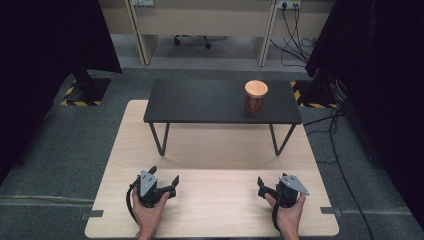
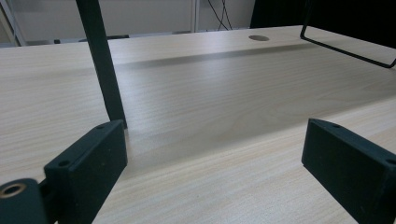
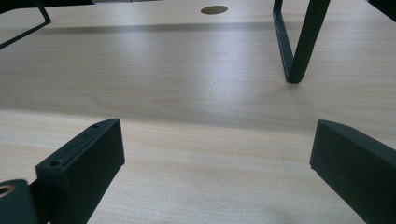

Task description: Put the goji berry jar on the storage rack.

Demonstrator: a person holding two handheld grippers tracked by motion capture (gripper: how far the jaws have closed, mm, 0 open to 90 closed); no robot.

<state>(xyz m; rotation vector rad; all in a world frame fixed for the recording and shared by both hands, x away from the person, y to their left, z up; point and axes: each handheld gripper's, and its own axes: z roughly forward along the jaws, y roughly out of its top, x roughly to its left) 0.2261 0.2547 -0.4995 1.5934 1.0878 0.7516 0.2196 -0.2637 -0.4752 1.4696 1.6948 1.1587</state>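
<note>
jaws of left gripper [image 1: 163,181] and right gripper [image 1: 268,189] gape wide, empty.

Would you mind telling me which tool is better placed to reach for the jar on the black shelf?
The right tool, probably. The jar stands toward the right end of the black shelf, more nearly ahead of the right one; the left tool would have to cross over. Both rest open on the table.
</note>
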